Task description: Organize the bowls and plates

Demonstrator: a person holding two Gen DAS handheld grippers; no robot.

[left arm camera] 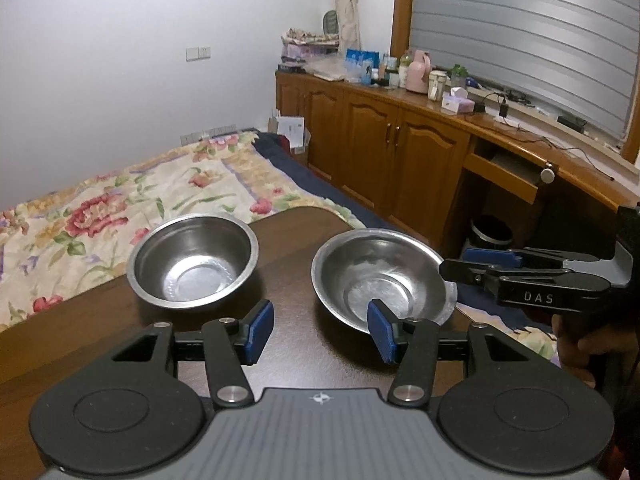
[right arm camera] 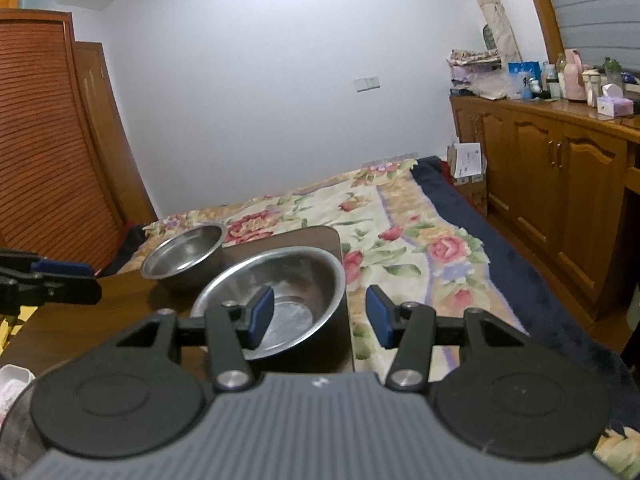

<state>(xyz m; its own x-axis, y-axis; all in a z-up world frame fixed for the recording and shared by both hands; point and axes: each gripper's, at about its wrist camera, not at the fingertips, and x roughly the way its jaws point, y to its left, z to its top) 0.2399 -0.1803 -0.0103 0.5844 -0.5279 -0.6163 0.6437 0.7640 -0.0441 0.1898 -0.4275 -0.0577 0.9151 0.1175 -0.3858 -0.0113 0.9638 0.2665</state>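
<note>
Wooden wardrobe (right arm camera: 44, 140) in right view only; window blind (left arm camera: 528, 36) mainly left

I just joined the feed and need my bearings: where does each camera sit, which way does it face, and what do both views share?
Left wrist: on the left tool, facing over the table toward the cabinets; right tool and a hand enter at right.
Right wrist: on the right tool, facing the bed and wall; left tool enters at left.
Shared: deep bowl, wide bowl.
</note>
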